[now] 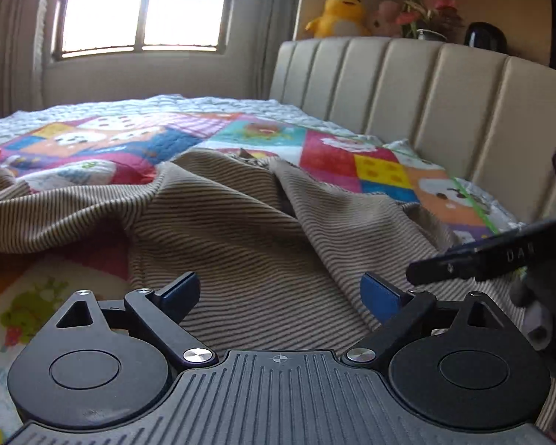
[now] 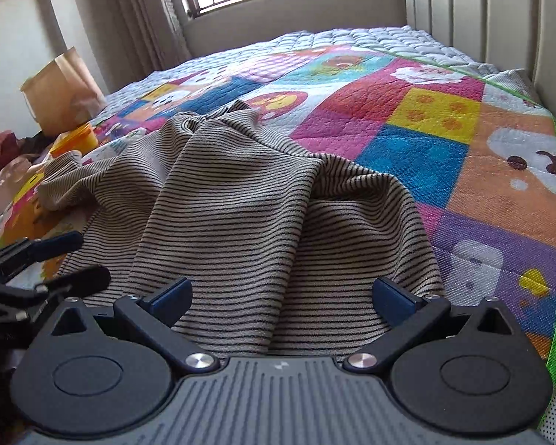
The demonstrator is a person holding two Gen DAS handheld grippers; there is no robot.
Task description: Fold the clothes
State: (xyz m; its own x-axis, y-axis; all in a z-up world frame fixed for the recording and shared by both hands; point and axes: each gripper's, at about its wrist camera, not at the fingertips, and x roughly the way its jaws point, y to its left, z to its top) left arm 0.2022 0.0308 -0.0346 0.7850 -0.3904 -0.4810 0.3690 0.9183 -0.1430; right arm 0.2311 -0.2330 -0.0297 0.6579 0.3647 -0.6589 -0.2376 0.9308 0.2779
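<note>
Bed, quilt (image 2: 444,118): patchwork cover, carries everything.
Striped top (image 2: 241,200): rumpled, near the quilt's front edge, ridged down its middle. I judge it light, limp, prone to bunching; best taken at the near hem's two corners.
Left gripper (image 1: 280,294), right gripper (image 2: 281,296): I see both spread wide, holding nothing, poised over the hem.

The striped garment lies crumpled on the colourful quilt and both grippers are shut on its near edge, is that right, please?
Not quite. The striped garment does lie crumpled on the colourful quilt, but both grippers are open: the left gripper in the left wrist view and the right gripper in the right wrist view hold nothing.
</note>
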